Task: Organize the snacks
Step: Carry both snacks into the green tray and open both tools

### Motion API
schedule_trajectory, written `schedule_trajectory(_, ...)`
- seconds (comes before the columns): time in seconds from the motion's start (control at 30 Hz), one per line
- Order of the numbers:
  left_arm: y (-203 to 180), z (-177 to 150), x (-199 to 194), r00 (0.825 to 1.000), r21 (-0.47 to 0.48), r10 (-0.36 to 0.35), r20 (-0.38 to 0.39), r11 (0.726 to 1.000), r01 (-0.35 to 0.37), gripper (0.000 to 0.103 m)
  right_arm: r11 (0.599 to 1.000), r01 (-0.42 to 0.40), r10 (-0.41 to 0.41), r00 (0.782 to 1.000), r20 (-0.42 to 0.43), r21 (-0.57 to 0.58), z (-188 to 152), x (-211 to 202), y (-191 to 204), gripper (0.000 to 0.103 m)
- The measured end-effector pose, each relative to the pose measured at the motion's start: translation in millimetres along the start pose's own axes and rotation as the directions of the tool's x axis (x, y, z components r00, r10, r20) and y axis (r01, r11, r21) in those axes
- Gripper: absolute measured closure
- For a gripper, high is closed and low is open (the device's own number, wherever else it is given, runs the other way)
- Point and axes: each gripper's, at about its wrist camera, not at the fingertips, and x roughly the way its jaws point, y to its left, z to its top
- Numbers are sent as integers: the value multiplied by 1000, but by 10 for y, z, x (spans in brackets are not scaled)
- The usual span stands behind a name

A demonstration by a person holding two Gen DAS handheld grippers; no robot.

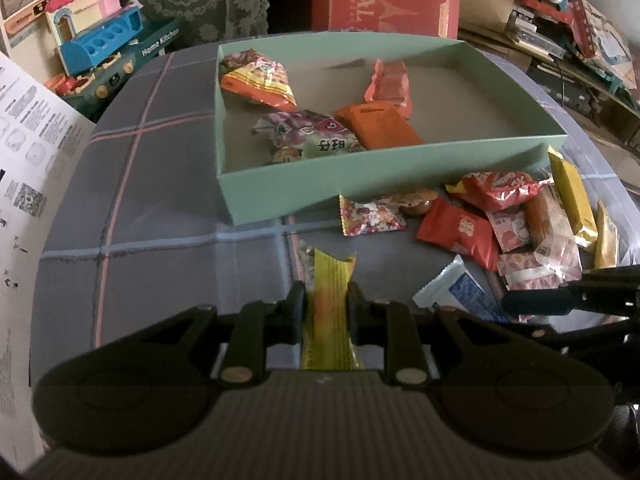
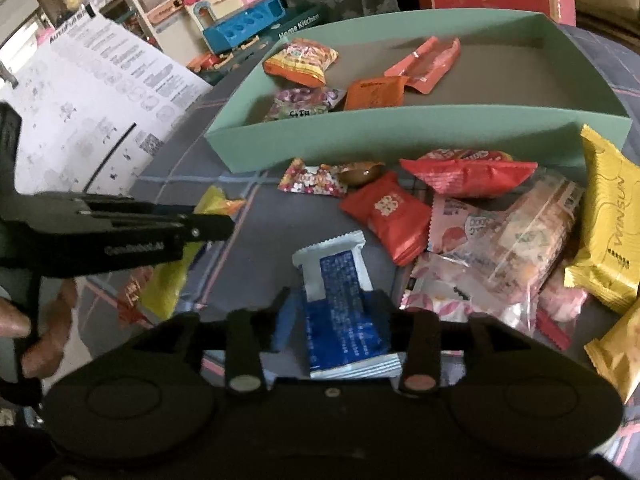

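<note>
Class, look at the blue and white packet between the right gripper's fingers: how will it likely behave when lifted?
The blue and white packet looks flat and thin, so probably light. Its glossy wrapper may slip between the right gripper fingers. Its crimped ends will likely bend rather than stay stiff.

Both grippers are matte black plastic: left gripper (image 1: 326, 300) and right gripper (image 2: 334, 312) each have round silver pivot pins around 6 o'clock, plus white lettering on the left one's side.

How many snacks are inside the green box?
5 in the green box: two orange-yellow bags far left, pink packet at back, orange packet and purple bag nearer. More may hide underneath.
</note>
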Motion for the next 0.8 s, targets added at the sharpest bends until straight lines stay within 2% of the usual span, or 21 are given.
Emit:
schedule_trajectory(0.13, 35, 4, -11, 1000, -16, -9, 4, 1000, 9, 83, 997, 31, -32, 999, -16, -64, -2, 90, 98, 57)
schedule_trajectory(0.27, 50, 1, -15, 1000, -22, -12, 4, 1000, 12, 83, 985, 80, -81, 997, 3, -156, -53, 180, 201, 56)
schedule_trajectory(0.37, 65, 1, -12, 1000, -29, -12, 0, 999, 12, 83, 974, 101, -101, 995, 8, -203, -70, 196, 267, 63)
schedule_trajectory(0.53, 78, 44, -68, 1000, -39, -15, 12, 999, 15, 83, 993, 36, -36, 999, 2, -108, 32, 70, 159, 67)
schedule_trajectory(0.8, 39, 340, -242, 997, -32, -34, 76, 999, 36, 83, 999, -4, 8, 993, 120, -36, 380, -375, 18, 67)
